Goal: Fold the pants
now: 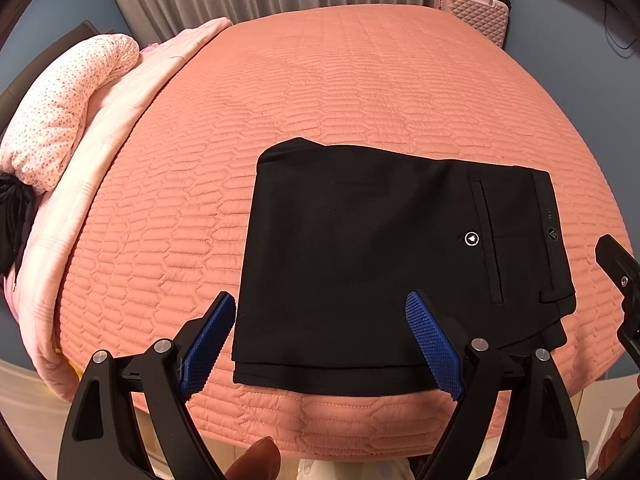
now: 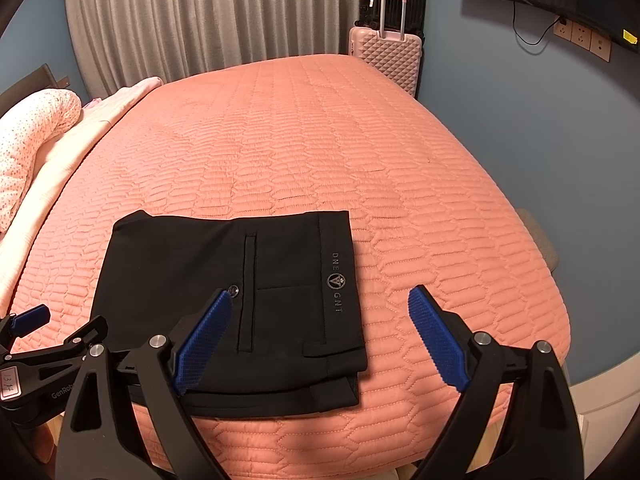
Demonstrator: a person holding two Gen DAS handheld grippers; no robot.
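1. The black pants [image 1: 384, 264] lie folded into a compact rectangle on the salmon quilted bedspread [image 1: 320, 92], close to the bed's near edge; the lowest layers reach almost to where the cover rolls over that edge.
2. The waistband [image 2: 335, 276], with grey lettering and a round emblem, runs along the fold's right side. A slit pocket [image 2: 249, 292] with a small round button [image 2: 233, 290] sits just left of it.
3. Thinner layers peek out beneath the top panel along the near edge, so the stack is not perfectly flush.
4. The left gripper [image 1: 320, 340] hangs above the near-left part of the fold with its blue pads spread wide. Nothing is pinched between them, and they seem clear of the cloth, though the fisheye view makes this hard to judge.
5. The right gripper [image 2: 320, 336] hangs above the near-right corner of the fold, blue pads likewise spread wide and holding nothing; its right finger is over bare bedspread.
6. A fingertip [image 1: 256, 458] shows at the bottom of the left wrist view.
7. At the bed's left edge lie a speckled pink pillow [image 1: 60, 120] and a pale pink blanket [image 1: 120, 120].
8. Beyond the far right corner stands a pink suitcase [image 2: 388, 56], before grey curtains [image 2: 208, 16].
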